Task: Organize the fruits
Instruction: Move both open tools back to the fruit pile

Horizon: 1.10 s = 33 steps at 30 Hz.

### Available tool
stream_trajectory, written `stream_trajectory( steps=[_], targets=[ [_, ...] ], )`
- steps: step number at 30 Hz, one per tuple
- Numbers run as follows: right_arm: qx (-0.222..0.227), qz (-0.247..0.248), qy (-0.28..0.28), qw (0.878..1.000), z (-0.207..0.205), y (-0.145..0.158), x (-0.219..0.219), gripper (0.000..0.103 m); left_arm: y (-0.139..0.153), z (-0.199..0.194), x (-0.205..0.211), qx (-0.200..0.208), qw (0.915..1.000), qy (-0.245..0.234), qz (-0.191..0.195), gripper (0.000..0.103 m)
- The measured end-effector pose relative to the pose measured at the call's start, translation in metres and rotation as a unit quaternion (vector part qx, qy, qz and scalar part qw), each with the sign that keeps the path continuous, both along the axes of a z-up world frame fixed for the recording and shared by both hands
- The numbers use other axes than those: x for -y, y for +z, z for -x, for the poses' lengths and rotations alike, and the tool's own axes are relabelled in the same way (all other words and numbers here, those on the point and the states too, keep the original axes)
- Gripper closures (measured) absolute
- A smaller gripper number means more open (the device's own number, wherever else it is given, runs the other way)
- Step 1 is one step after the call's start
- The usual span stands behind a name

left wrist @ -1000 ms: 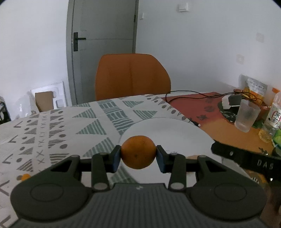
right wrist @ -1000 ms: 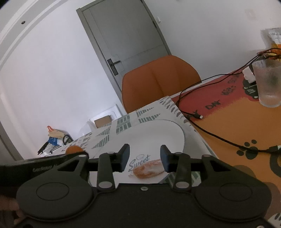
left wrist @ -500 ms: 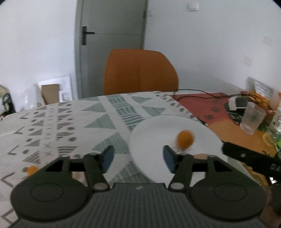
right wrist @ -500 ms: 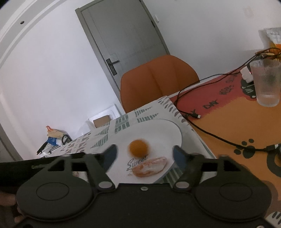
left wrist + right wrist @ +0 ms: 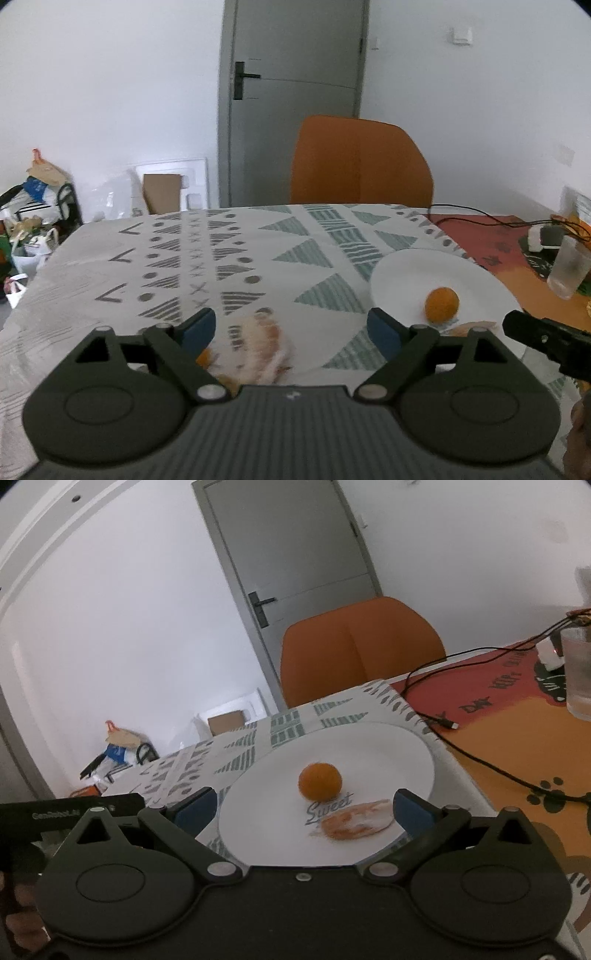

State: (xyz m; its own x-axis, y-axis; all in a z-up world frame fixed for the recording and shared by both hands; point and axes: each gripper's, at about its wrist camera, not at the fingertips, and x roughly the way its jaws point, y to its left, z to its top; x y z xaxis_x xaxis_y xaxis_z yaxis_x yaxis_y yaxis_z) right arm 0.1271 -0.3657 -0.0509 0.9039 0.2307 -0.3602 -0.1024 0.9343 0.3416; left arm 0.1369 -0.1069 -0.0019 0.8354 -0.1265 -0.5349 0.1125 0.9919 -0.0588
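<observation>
A small orange [image 5: 319, 781] lies free on the white plate [image 5: 388, 760], with a piece of peel [image 5: 354, 819] just in front of it. My right gripper [image 5: 303, 808] hangs over the plate's near edge. Its jaws are opening wide and nothing is pressed between them. My left gripper [image 5: 291, 328] is over the patterned tablecloth to the left of the plate [image 5: 406, 273]. Its jaws are also opening, and they hold nothing. Blurred peel scraps [image 5: 262, 343] lie on the cloth below them. The orange [image 5: 441, 304] sits to its right.
An orange chair [image 5: 360, 162] stands behind the table. A ribbed glass [image 5: 578, 672] and black cables [image 5: 480, 760] lie on the orange mat at the right. A grey door [image 5: 291, 103] is behind, and bags clutter the floor at the left [image 5: 33, 206].
The left gripper let go of the orange, which dropped onto the plate, and then swung left over the cloth. Both grippers opened wide.
</observation>
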Motion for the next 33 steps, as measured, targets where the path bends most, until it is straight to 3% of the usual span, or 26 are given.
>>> stream_trajectory(
  steps=[17,33],
  targets=[
    [-0.002,0.022,0.063,0.998,0.006,0.009,-0.052,0.0,-0.003,0.034,-0.072,-0.006,0.9975,0.069,0.014,0.014],
    [-0.015,0.037,0.113,0.993,0.006,0.007,-0.087,0.0,-0.032,0.05,-0.09,-0.023,0.997,0.059,0.045,0.017]
  ],
)
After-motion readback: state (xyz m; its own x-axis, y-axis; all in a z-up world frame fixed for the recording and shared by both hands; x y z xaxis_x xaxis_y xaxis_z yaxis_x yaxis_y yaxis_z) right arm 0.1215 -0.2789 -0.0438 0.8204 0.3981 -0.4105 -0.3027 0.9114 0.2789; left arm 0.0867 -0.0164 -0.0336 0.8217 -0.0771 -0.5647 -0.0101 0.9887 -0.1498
